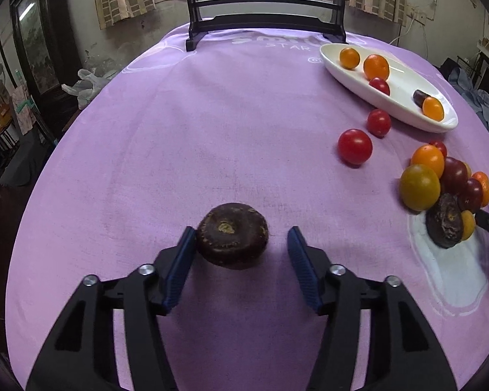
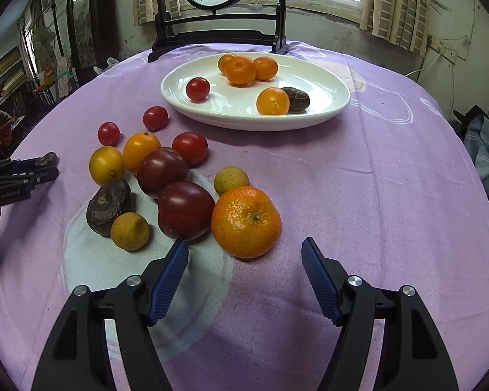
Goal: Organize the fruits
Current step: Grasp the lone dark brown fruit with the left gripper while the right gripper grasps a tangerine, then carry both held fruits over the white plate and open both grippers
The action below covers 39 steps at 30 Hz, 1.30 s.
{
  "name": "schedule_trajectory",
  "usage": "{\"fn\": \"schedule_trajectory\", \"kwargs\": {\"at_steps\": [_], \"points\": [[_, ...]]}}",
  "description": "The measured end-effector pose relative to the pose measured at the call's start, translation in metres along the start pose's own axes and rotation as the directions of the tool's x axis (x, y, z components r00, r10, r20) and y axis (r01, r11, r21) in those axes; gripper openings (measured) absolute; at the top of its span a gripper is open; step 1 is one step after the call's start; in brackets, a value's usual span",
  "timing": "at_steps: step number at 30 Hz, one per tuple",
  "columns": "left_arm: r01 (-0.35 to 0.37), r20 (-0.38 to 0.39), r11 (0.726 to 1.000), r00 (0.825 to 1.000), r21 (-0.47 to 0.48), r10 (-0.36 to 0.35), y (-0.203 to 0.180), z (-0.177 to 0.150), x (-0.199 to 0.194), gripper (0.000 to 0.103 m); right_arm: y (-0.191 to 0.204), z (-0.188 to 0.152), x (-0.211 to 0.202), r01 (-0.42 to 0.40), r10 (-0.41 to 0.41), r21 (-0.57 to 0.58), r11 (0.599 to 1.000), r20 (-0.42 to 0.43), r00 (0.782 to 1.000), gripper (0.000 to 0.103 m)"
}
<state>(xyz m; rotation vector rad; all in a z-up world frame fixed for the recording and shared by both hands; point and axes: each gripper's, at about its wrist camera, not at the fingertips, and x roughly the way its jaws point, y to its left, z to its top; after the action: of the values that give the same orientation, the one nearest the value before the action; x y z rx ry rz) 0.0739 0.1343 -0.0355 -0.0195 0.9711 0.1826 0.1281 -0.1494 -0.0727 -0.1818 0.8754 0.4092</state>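
Note:
A dark brown water chestnut [image 1: 233, 236] lies on the purple cloth between the fingers of my left gripper [image 1: 241, 229]. The left pad touches it; the right pad stands clear of it, so the gripper is open. My right gripper [image 2: 244, 243] is open just short of a large mandarin [image 2: 246, 221], which sits ahead of the gap between the fingertips. A white oval plate [image 2: 254, 125] at the back holds mandarins, a cherry tomato and a chestnut. In the right wrist view the left gripper [image 2: 45, 167] shows at the left edge.
Loose fruit lies in a heap left of the mandarin: two dark plums [image 2: 184, 210], a second chestnut [image 2: 107, 207], small yellow fruits, oranges and cherry tomatoes [image 2: 189, 147]. A dark wooden screen stand [image 2: 218, 37] sits behind the plate. A hand shows at the left edge.

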Motion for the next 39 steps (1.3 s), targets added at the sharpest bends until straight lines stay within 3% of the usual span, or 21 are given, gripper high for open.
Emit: {"fn": "schedule_trajectory", "kwargs": {"at_steps": [12,17,19,20,23,25,27,30,34,39], "points": [[0.045,0.013,0.998,0.999,0.039,-0.046,-0.026,0.007,-0.014,0.043,0.005,0.012,0.001,-0.037,0.038,-0.039,0.999,0.029,0.999,0.073],[0.061,0.023,0.996,0.998,0.06,-0.063,-0.035,0.007,-0.025,0.043,0.009,0.017,0.0,-0.051,0.052,-0.048,0.998,0.02,0.998,0.063],[0.058,0.022,0.996,0.998,0.065,-0.059,-0.037,0.006,-0.026,0.043,0.005,0.013,-0.004,-0.043,0.044,-0.043,0.998,0.024,0.999,0.047],[0.057,0.019,0.996,0.998,0.067,-0.059,-0.038,0.006,-0.026,0.043,0.003,0.012,-0.006,-0.038,0.039,-0.042,0.998,0.028,0.999,0.044],[0.056,0.012,0.996,0.998,0.074,-0.057,-0.042,0.005,-0.023,0.043,-0.003,0.008,-0.008,-0.06,0.061,-0.033,0.998,0.033,0.998,0.045],[0.055,0.006,0.996,0.998,0.071,-0.055,-0.042,0.005,-0.021,0.043,0.001,0.008,-0.003,-0.042,0.043,-0.052,0.998,0.021,0.999,0.054],[0.053,0.0,0.996,0.999,0.068,-0.053,-0.043,0.004,-0.018,0.043,0.006,0.008,0.007,-0.023,0.023,-0.076,0.997,0.0,1.0,0.056],[0.051,-0.011,0.997,0.999,0.064,-0.05,-0.043,0.003,-0.013,0.043,0.007,0.01,0.01,0.0,0.0,-0.07,0.998,0.005,1.0,0.043],[0.05,-0.013,0.997,0.999,0.059,-0.049,-0.042,0.004,-0.012,0.043,0.002,0.008,0.002,-0.019,0.02,-0.042,0.999,0.023,1.0,0.043],[0.058,0.027,0.995,0.998,0.083,-0.06,-0.05,0.014,-0.028,0.043,-0.003,0.013,-0.03,-0.016,0.018,-0.018,1.0,0.118,0.993,0.043]]}}
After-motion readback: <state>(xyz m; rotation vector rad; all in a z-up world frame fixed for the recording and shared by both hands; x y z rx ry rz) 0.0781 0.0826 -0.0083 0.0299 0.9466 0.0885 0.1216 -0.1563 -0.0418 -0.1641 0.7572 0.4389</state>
